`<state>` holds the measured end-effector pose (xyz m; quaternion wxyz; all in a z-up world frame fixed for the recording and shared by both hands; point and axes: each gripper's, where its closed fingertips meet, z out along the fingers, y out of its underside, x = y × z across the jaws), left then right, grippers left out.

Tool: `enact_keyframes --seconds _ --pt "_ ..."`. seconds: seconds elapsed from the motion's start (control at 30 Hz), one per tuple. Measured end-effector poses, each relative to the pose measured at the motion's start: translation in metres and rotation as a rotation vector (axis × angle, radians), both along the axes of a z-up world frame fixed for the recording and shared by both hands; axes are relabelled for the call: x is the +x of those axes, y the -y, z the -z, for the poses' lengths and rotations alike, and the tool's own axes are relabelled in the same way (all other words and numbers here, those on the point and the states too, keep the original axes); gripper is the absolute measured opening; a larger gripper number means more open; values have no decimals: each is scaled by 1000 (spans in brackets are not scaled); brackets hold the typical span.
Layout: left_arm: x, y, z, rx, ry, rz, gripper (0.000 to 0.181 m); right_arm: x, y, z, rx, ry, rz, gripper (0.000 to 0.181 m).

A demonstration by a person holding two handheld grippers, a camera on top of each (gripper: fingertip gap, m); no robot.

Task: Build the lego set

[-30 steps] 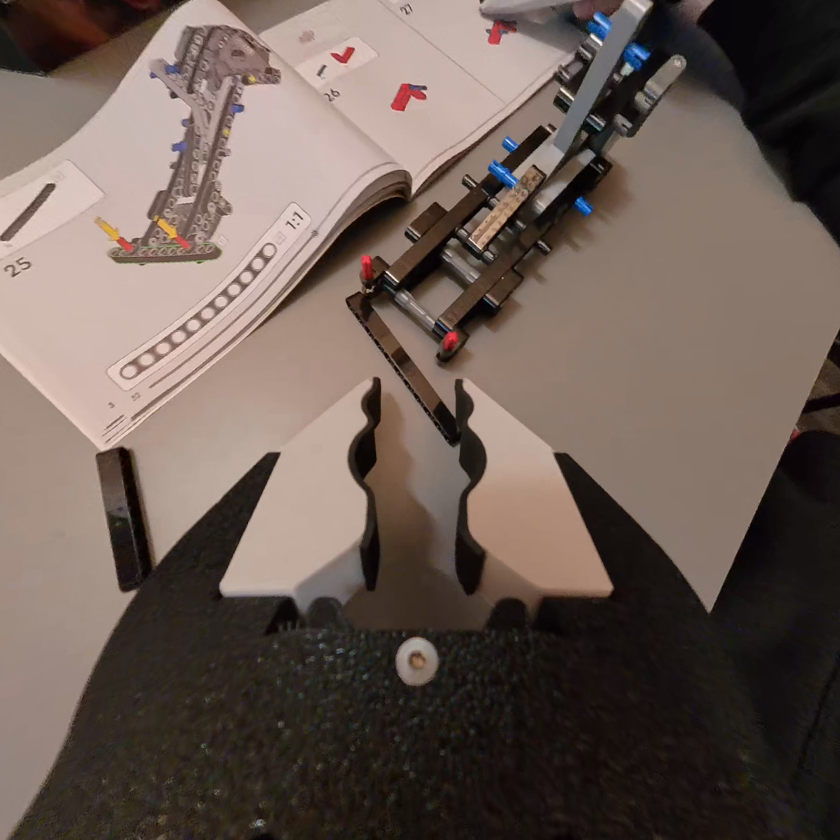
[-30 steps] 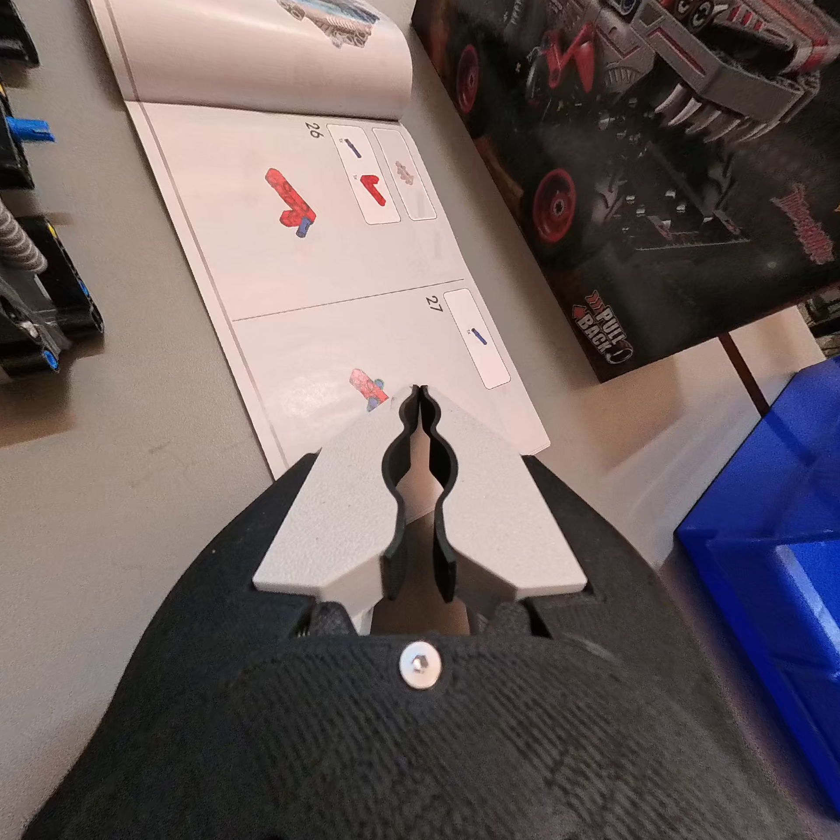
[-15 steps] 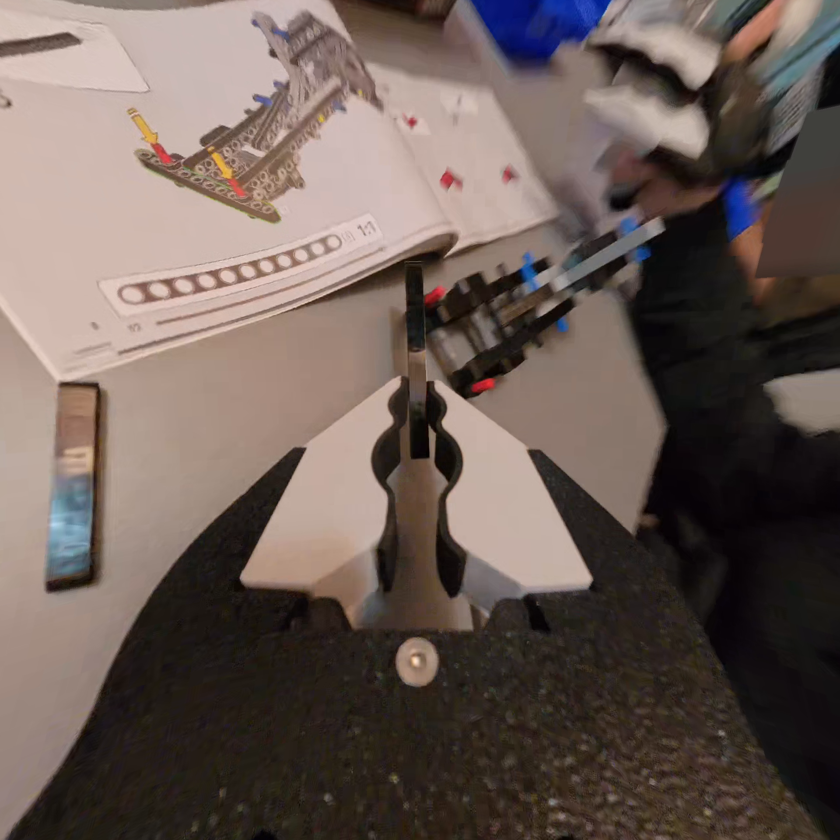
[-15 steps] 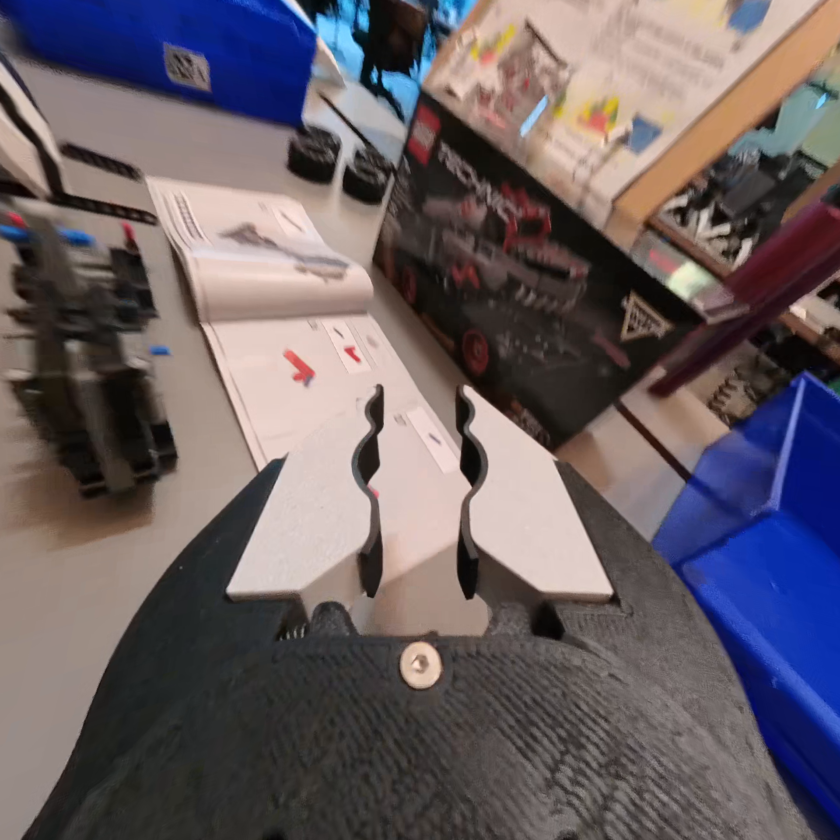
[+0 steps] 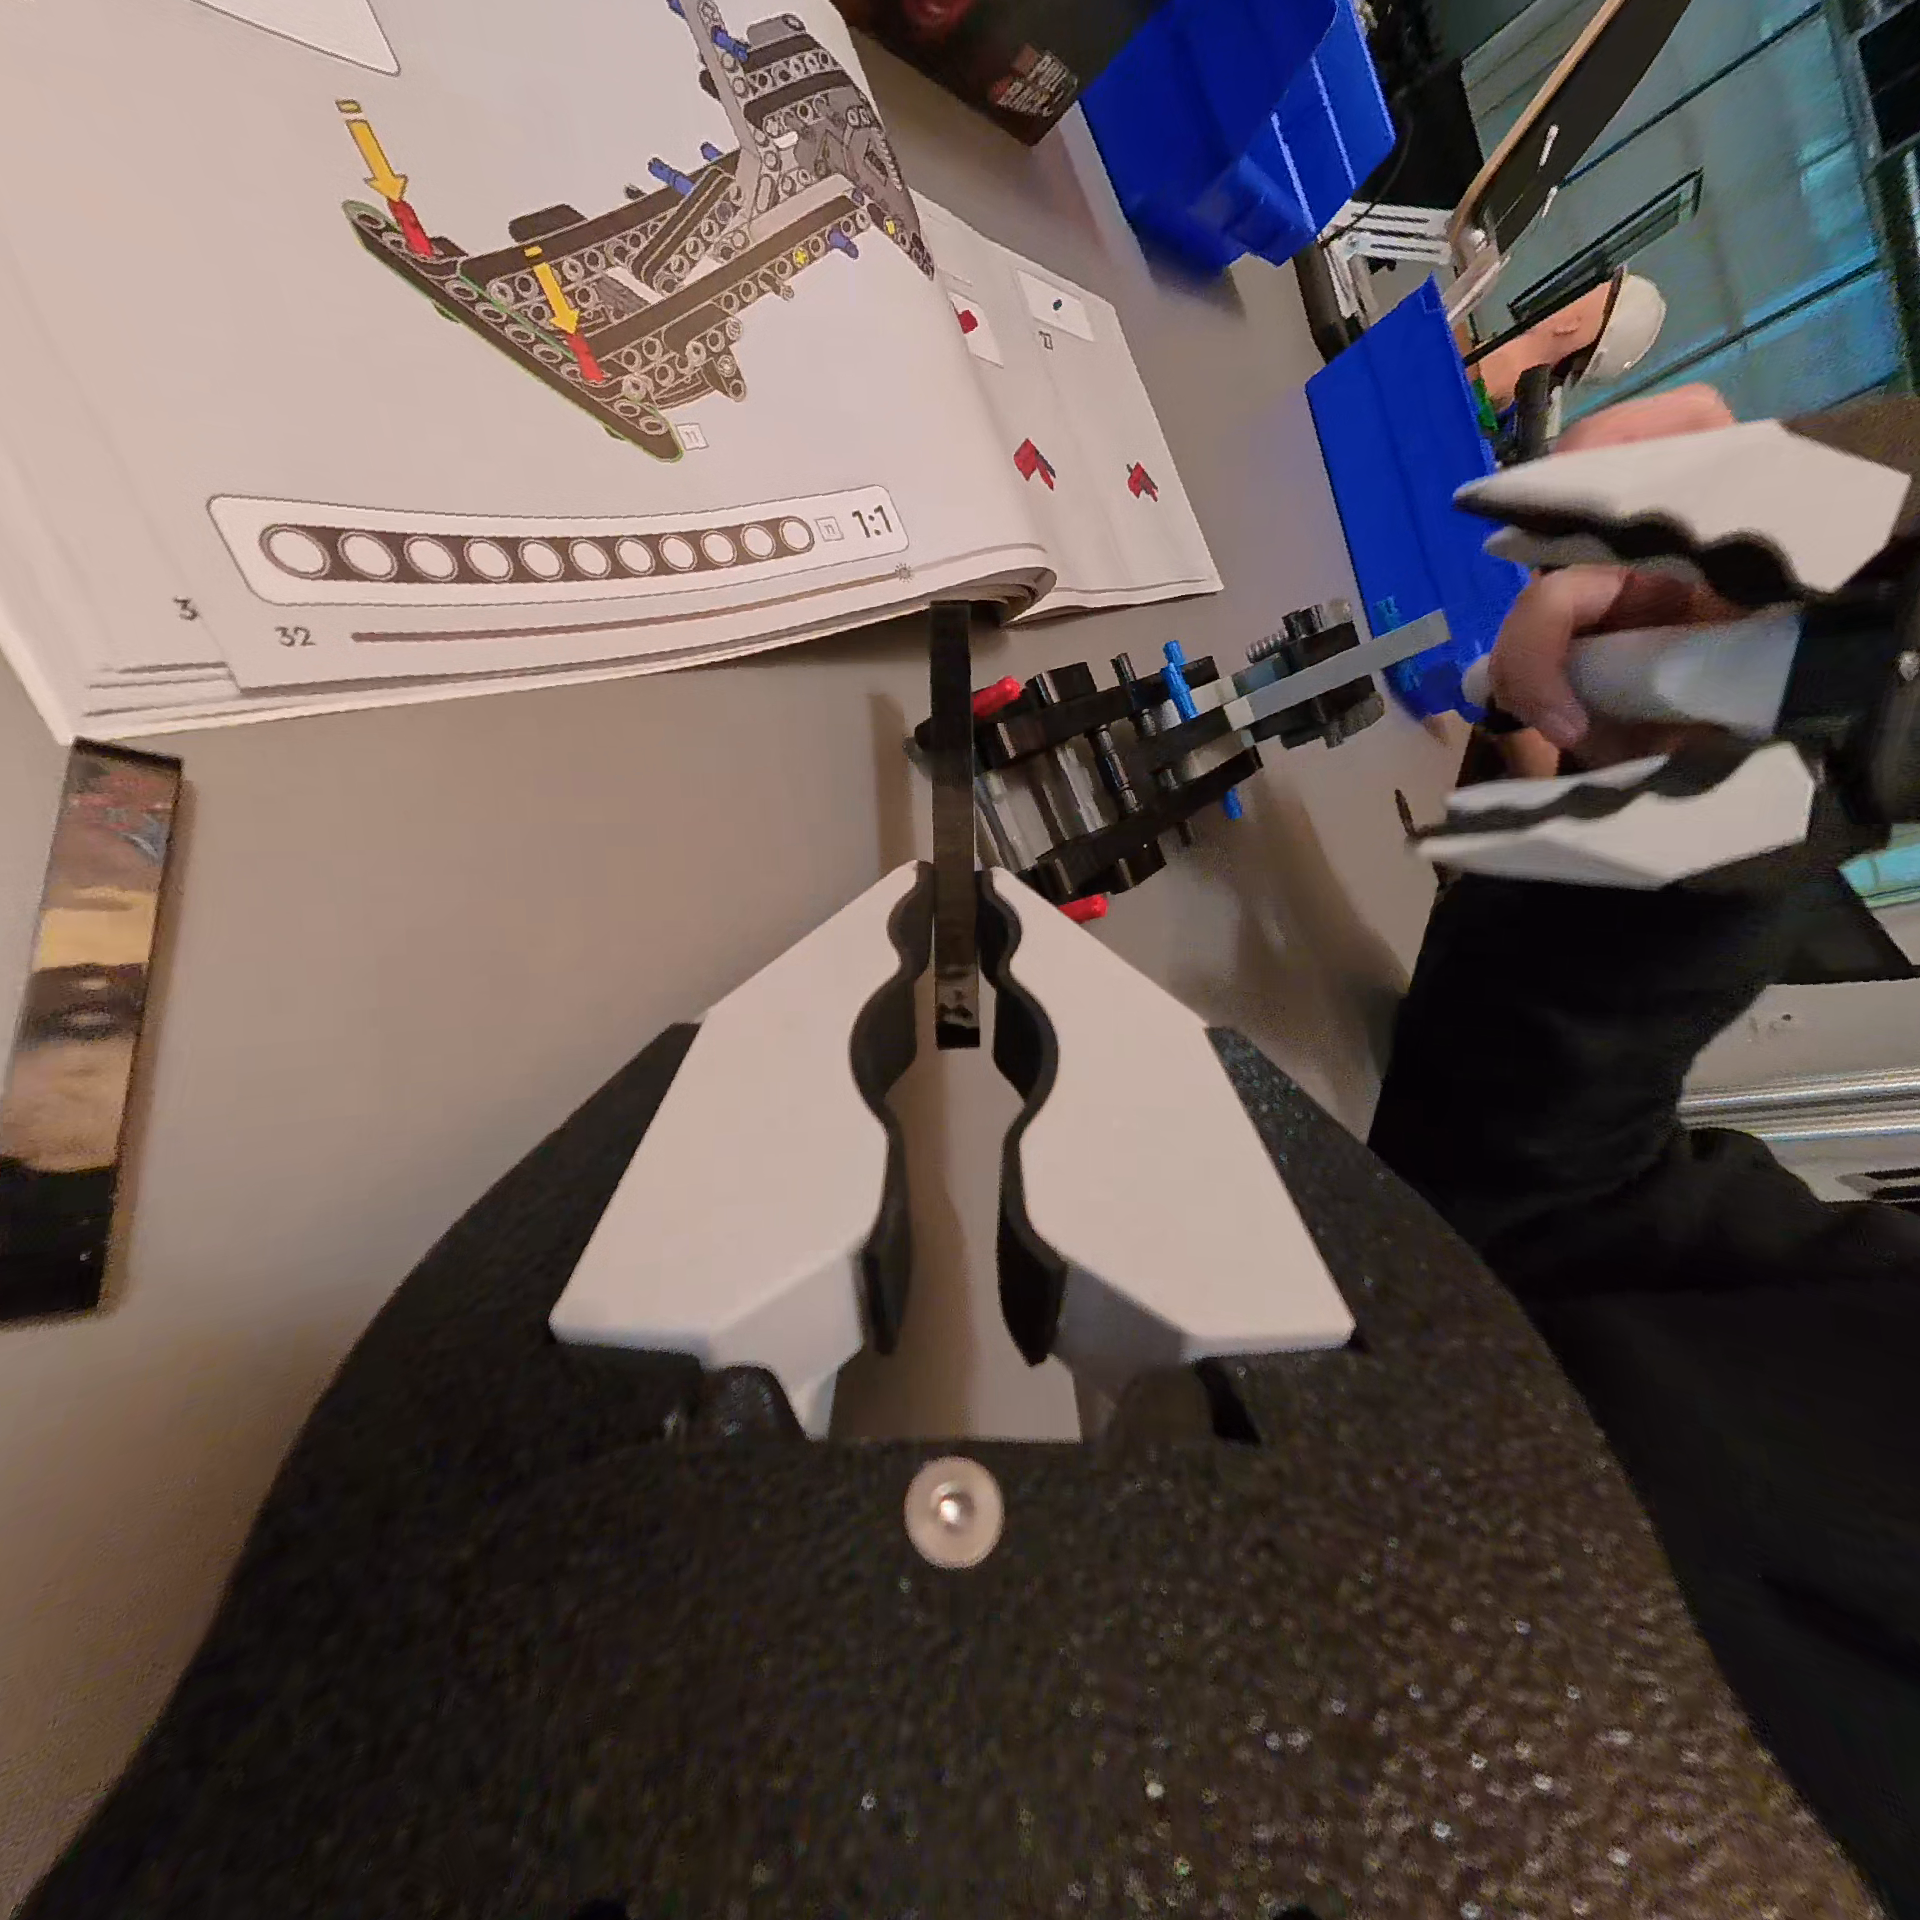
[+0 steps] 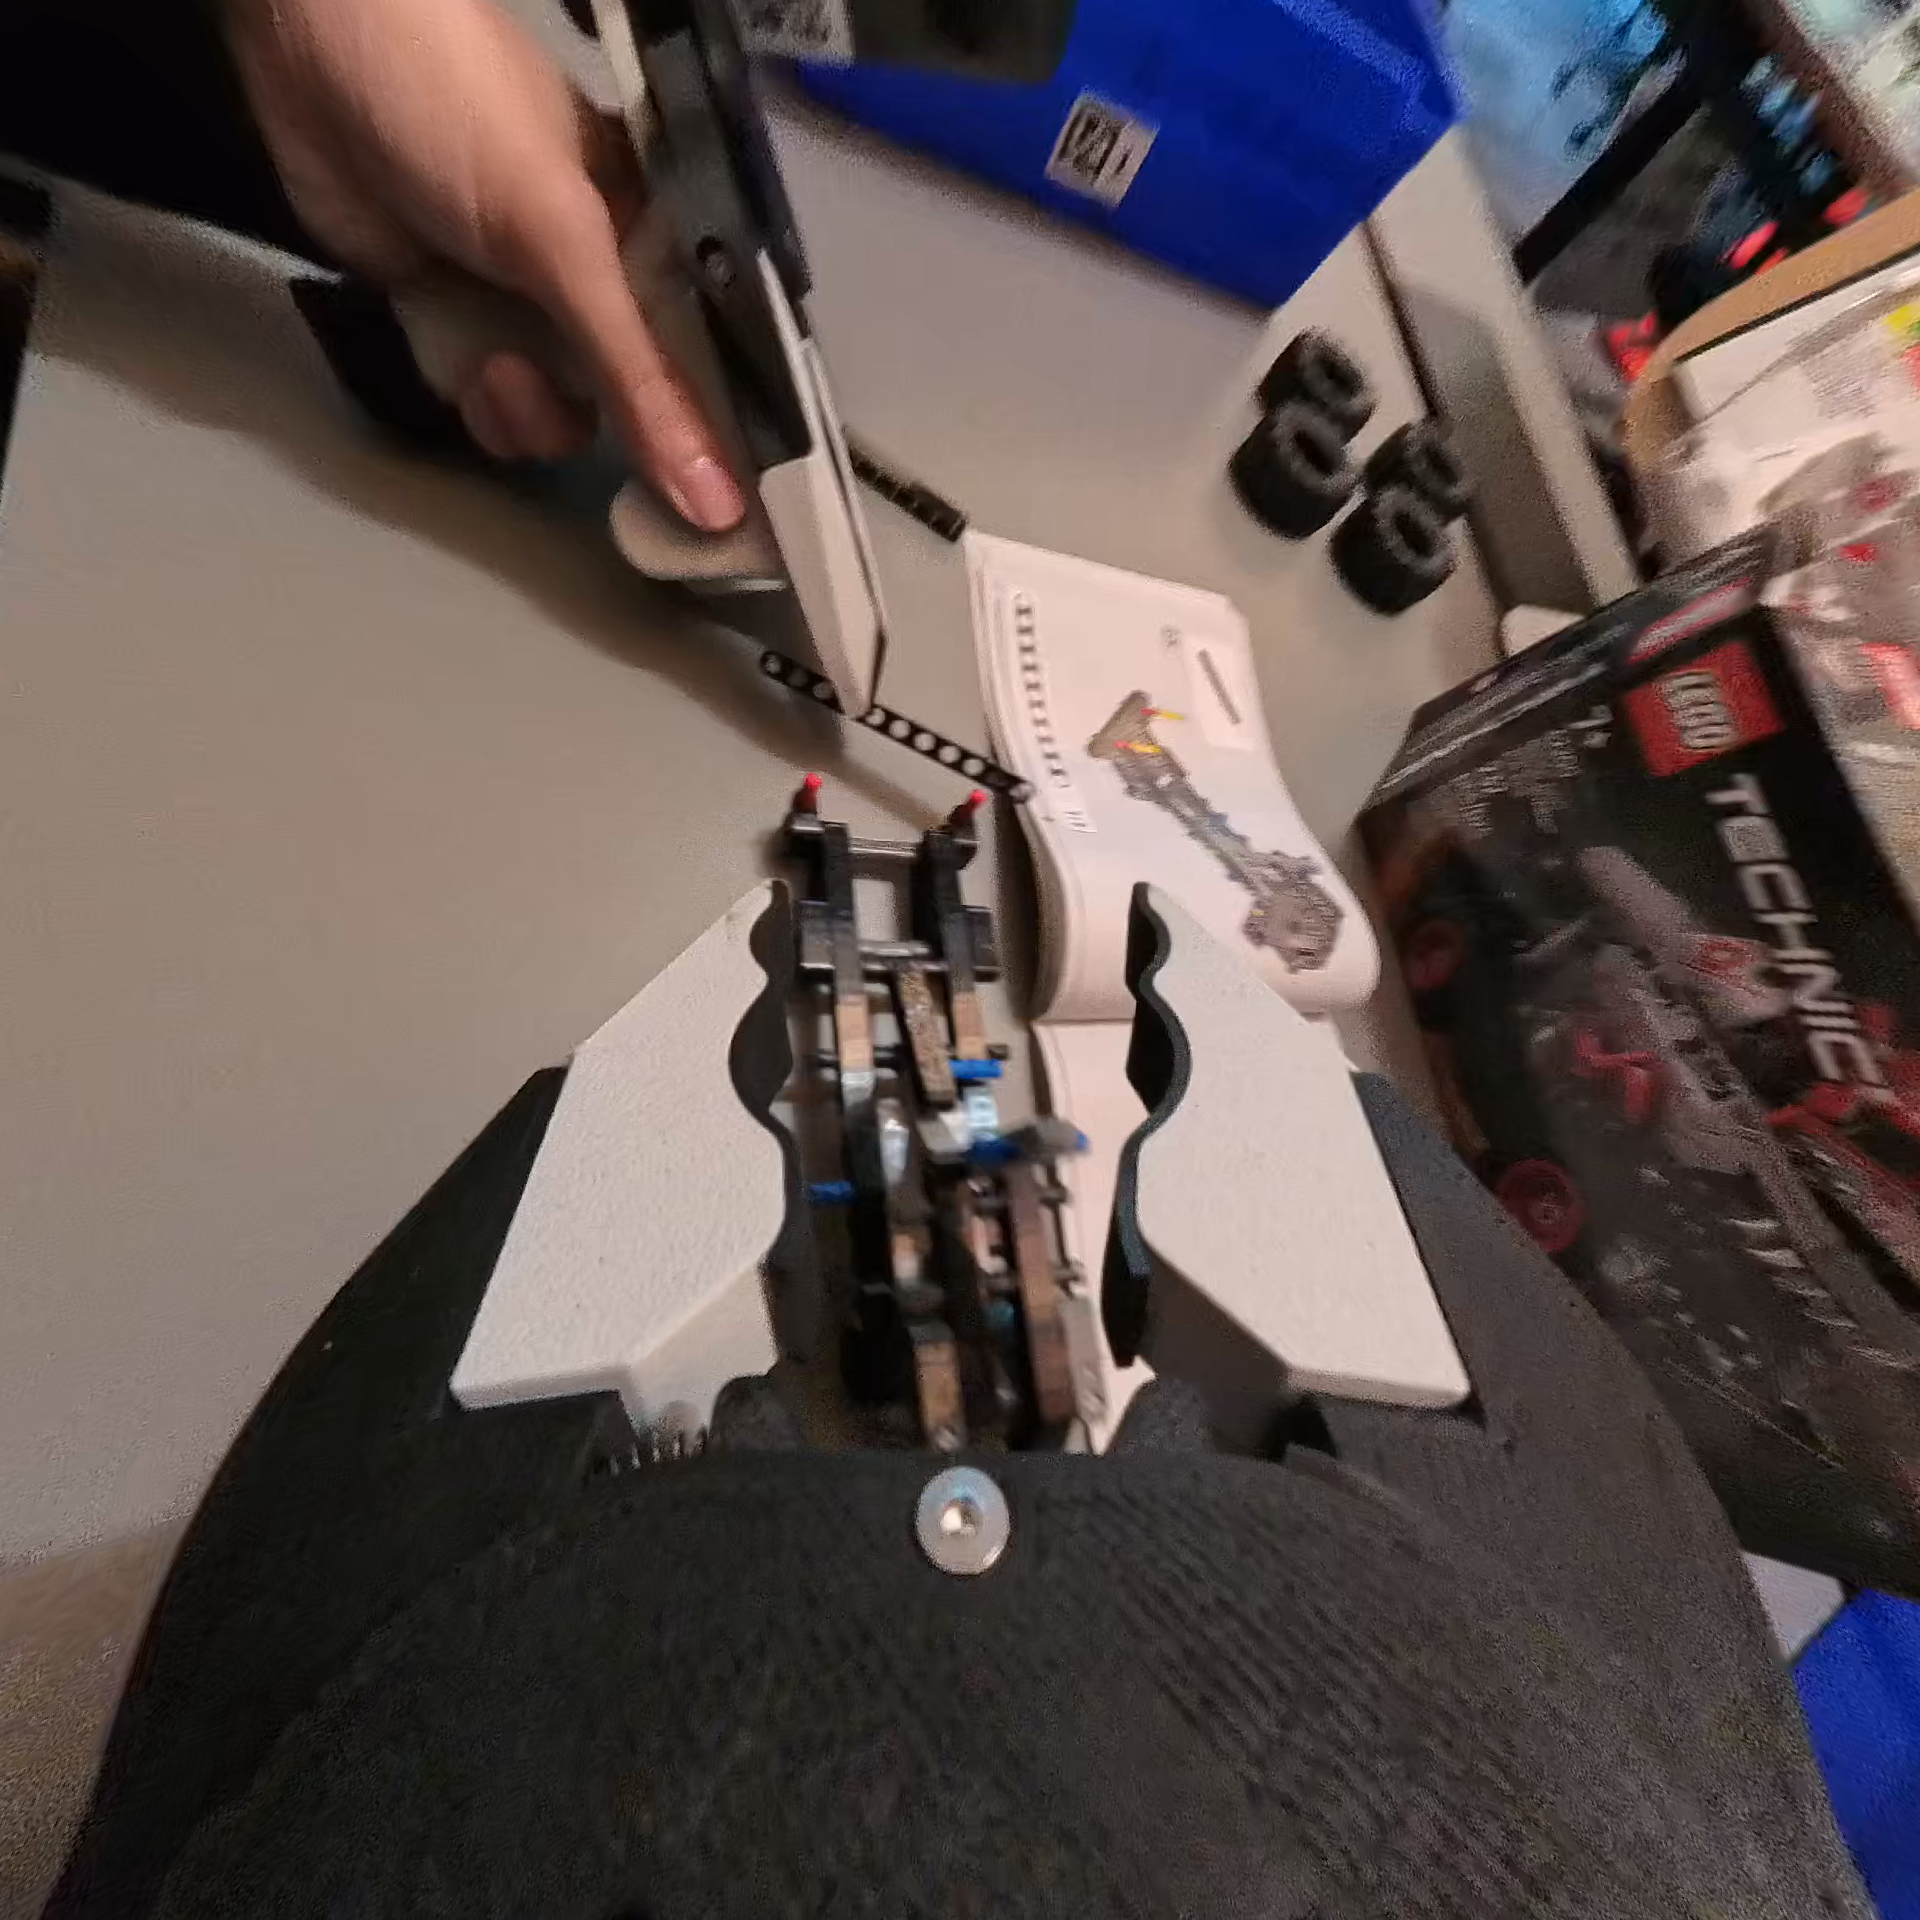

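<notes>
My left gripper [image 5: 954, 878] is shut on a long black holed beam [image 5: 950, 727], which stands on edge just in front of the chassis's red-pin end. The chassis [image 5: 1122, 758] is a black and grey frame with blue and red pins, lying on the grey table [image 5: 468, 935]. My right gripper [image 6: 956, 891] is open, its fingers [image 6: 665, 1122] on either side of the chassis [image 6: 914, 1091]. It also shows in the left wrist view [image 5: 1444, 670], at the chassis's far end. The left gripper [image 6: 862, 696] with the beam [image 6: 914, 740] shows beyond the red pins [image 6: 808, 792].
The open instruction booklet [image 5: 520, 416] lies behind the chassis. A short black beam [image 5: 94, 1018] lies at the left. The set's box [image 6: 1662, 987], two black tyres [image 6: 1351, 478] and blue bins [image 6: 1143, 125] stand to the right and behind. A hand [image 6: 499, 229] holds the left gripper. One gripper's finger ends stand about 11 centimeters off the other's.
My left gripper closed on the long black beam and lifted it off the table beside the chassis. My right gripper opened and swung from the booklet to straddle the chassis.
</notes>
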<state>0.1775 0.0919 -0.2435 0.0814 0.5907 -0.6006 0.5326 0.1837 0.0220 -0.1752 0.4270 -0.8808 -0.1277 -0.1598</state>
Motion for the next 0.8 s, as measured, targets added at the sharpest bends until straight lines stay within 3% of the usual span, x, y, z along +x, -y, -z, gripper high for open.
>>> enact_keyframes --seconds 0.1,0.23,0.37,0.47,0.57,0.8 --pt "0 0 -2 7 27 -7 5 -8 -19 10 -29 -24 64 64" --pt "-3 -5 -19 -63 96 -45 5 -14 -34 0 41 -76 154 66" --pt "-14 2 -42 -144 147 -25 5 -42 -56 -18 95 42 152 79" --pt "-24 11 -54 -207 168 14 5 -33 -71 -4 68 88 196 97" --pt "-31 10 -63 -260 195 0 5 -23 -76 9 60 89 225 103" --pt "-44 6 -78 -419 197 3 5 -29 -97 7 193 48 141 107"
